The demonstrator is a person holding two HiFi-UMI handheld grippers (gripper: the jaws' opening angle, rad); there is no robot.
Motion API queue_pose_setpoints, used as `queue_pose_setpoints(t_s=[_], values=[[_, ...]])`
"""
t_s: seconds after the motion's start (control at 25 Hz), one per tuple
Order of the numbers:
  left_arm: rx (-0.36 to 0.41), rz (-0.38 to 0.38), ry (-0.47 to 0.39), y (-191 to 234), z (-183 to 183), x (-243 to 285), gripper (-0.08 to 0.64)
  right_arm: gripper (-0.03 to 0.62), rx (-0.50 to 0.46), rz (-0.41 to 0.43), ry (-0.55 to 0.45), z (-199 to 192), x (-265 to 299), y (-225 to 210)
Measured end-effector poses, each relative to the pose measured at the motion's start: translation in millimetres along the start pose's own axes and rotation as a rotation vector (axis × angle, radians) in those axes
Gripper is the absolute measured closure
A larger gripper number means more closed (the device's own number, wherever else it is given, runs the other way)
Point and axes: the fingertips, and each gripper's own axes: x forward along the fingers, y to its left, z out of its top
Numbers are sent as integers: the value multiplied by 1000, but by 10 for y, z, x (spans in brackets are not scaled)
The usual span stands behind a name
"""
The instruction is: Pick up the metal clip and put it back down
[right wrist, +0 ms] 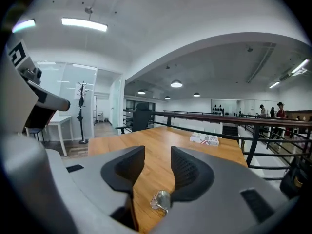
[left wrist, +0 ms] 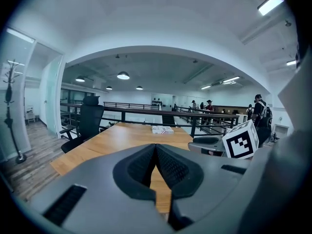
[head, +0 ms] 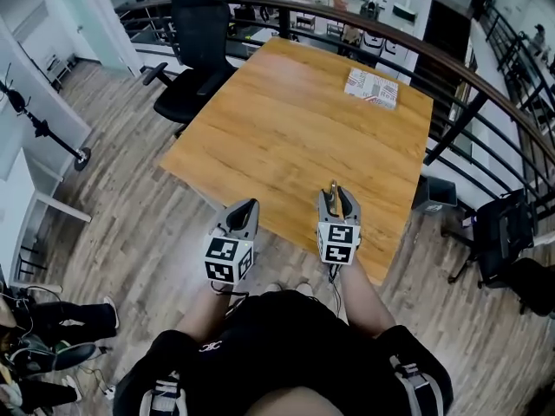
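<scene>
The metal clip, small and silvery, rests on the wooden table low between my right gripper's jaws, close to the base of the right-hand one. Those jaws stand apart and neither pad presses on it, so the right gripper is open. From the head view the right gripper hovers over the table's near edge, with the clip showing as a thin glint at its tip. My left gripper is shut with nothing in it; it sits left of the right one, at the table's near corner.
A flat red-and-white printed box lies at the table's far right. A black office chair stands off the far left corner. A dark railing curves behind and to the right of the table. Another chair sits to the right.
</scene>
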Motion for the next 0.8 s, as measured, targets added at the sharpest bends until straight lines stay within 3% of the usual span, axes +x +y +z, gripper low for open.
queue_pose_setpoints(t_s=[0.44, 0.8], values=[[-44, 111, 44, 289, -281, -234, 549, 347, -54, 10, 170, -755, 438, 161], [-71, 163, 78, 426, -444, -347, 549, 348, -243, -40, 290, -1301, 724, 150]])
